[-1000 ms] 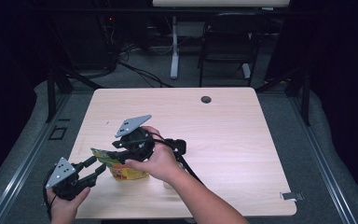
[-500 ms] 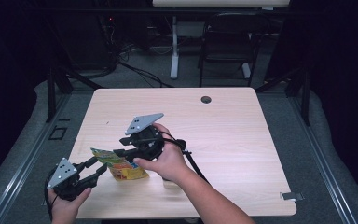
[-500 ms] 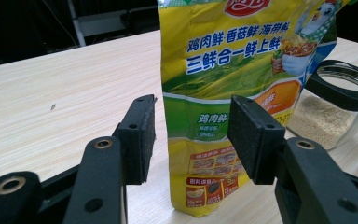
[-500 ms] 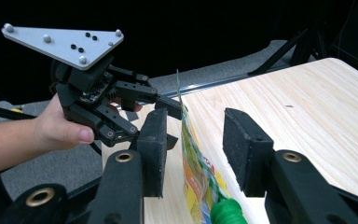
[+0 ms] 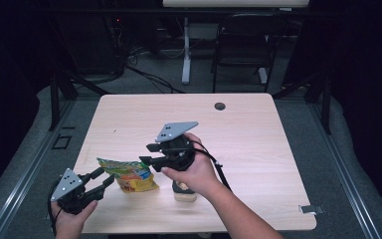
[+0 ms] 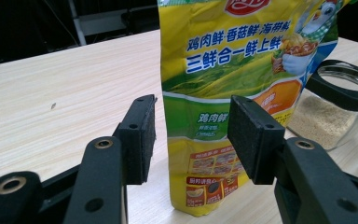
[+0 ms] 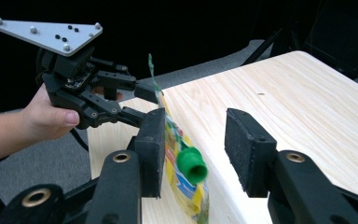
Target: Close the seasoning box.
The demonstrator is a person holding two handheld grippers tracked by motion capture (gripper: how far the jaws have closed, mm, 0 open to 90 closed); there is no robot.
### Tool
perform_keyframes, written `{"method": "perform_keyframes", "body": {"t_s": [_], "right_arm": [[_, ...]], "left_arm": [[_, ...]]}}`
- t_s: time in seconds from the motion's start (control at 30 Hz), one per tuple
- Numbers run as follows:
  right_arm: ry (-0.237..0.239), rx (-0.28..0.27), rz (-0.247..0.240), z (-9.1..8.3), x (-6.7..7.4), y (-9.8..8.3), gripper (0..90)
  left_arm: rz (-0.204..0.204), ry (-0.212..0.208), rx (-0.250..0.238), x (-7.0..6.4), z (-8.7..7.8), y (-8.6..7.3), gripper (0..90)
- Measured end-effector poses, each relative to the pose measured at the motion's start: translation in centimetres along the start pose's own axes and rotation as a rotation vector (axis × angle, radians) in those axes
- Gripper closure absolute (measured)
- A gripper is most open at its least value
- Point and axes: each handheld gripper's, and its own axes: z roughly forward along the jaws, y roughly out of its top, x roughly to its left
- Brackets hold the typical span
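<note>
The yellow-green seasoning pouch (image 5: 129,175) stands near the table's (image 5: 258,144) front-left part, close to the front edge, and serves as landmark here. Beyond the pouch and to its right the light wooden tabletop lies bare up to the far edge, where a small dark cable hole (image 5: 220,106) sits; that is the widest open room. Just right of the pouch, under the person's right hand, stands a glass jar (image 6: 328,112) with a black rim and pale grains inside.

The left gripper (image 5: 97,180) sits at the pouch's left, near the table's front-left corner. Its jaws stand spread with the pouch (image 6: 223,93) rising between and beyond them; in the right gripper view its tips (image 7: 144,100) appear to meet the pouch's upper edge, though whether they pinch it I cannot tell.

The right gripper (image 5: 146,154) hovers just above and right of the pouch, jaws wide apart and having just been opening. The pouch's green spout (image 7: 191,166) lies between them, untouched.
</note>
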Motion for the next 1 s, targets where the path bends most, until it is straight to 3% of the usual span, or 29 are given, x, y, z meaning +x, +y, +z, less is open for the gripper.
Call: {"method": "perform_keyframes", "body": {"t_s": [0.4,0.73,1.0], "right_arm": [[-0.065,-0.044,0.023,-3.6,-1.2,-1.6,57.4],[-0.107,-0.062,0.058,-5.8,-2.4,-4.1,56.9],[-0.147,-0.074,0.098,-7.3,-3.8,-5.9,56.8]], "left_arm": [[0.002,0.005,-0.003,-0.4,-0.4,0.3,52.3],[-0.008,0.052,-0.011,-0.3,-1.6,0.8,51.9],[-0.048,0.05,-0.044,-0.3,-2.8,1.1,53.4]]}}
